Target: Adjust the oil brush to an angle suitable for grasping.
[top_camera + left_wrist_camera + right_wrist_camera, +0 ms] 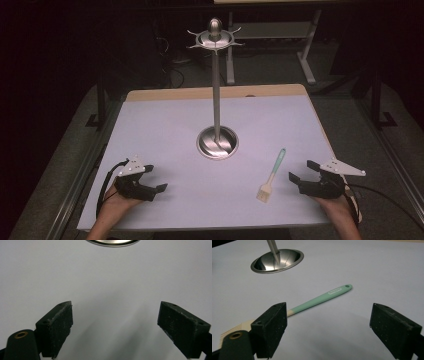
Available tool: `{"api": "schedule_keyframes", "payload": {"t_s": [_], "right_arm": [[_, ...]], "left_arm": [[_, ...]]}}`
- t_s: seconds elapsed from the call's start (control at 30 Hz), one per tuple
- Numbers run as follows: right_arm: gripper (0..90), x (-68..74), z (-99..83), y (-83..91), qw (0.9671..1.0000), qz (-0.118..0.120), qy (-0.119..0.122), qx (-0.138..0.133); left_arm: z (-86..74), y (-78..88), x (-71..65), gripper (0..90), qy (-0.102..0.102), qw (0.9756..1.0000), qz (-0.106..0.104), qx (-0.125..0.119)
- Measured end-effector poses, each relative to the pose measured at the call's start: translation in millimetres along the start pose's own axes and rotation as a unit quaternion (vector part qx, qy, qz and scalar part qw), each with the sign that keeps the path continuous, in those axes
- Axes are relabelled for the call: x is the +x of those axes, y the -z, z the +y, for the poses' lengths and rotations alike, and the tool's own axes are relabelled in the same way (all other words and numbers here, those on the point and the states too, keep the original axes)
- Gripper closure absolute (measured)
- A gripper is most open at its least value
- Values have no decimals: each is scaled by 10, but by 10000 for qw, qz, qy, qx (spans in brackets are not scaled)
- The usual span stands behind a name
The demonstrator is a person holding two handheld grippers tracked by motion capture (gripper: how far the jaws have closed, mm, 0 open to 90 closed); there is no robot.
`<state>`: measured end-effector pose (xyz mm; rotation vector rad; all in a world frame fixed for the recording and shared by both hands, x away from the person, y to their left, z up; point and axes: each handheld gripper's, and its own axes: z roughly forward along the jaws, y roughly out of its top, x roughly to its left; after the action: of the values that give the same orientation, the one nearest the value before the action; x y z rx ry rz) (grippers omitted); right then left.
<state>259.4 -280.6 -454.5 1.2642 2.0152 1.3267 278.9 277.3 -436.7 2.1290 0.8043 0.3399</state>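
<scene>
Your left claw (159, 178) rests low at the near left corner of the desk (165, 125), released, jaws spread wide with nothing between them. In the left gripper view its pads (57, 327) frame only bare white surface, with the rim of the stand's base (112, 242) at the top edge. Nothing on that side needs gripping.

In the middle of the desk stands the metal rack (216, 90): a round base, a tall thin pole and a ring of hooks at the top, all of them bare.

To the right of the base lies the pastry brush (272, 175), flat on the desk. Its long axis runs from the pale bristles nearest you up and slightly rightward to the green handle tip, which points toward the far side. A small hanging hole sits at that far tip, clear in the right gripper view (319, 298).

Your right claw (300, 172) is also released, jaws wide apart and empty, sitting just right of the brush. It is by far the nearer one; the left is well apart, across the desk. From the right claw the brush lies to its left and a little ahead, with the bristles close beside its left pad (270, 327). You would likely need to shift left and turn the jaws to straddle the handle across its width.
</scene>
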Motion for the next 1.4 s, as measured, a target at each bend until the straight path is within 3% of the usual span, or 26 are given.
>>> {"api": "schedule_keyframes", "payload": {"t_s": [0.13,0.23,0.3,0.37,0.6,0.7,0.77,1.13,1.3,1.4], "right_arm": [[140,4,-3,9,10000,33,22,48],[142,0,6,11,9998,72,21,195],[154,4,27,9,9992,64,53,388],[203,28,56,16,9984,43,140,548],[403,66,208,29,9946,-13,146,1028],[459,66,260,31,9936,-55,166,1117],[546,55,343,22,9916,-65,126,1287],[890,51,566,-84,9862,-49,406,1604],[900,78,634,-184,9815,-43,590,1822],[900,80,681,-252,9804,-33,638,1865]], "left_arm": [[52,43,-1,127,-131,9999,60,58],[57,50,8,129,-16,9999,105,-40],[49,70,-5,130,-44,10000,74,-50],[25,80,-23,130,25,10000,61,-72],[4,111,-42,131,-117,9999,83,-41],[7,116,-42,130,-123,9999,92,-41],[9,114,-44,128,-128,9998,120,-46],[3,120,-61,127,-137,9998,111,-17],[3,121,-61,129,-143,9998,99,2],[4,128,-63,130,-136,9999,106,-14]]}}
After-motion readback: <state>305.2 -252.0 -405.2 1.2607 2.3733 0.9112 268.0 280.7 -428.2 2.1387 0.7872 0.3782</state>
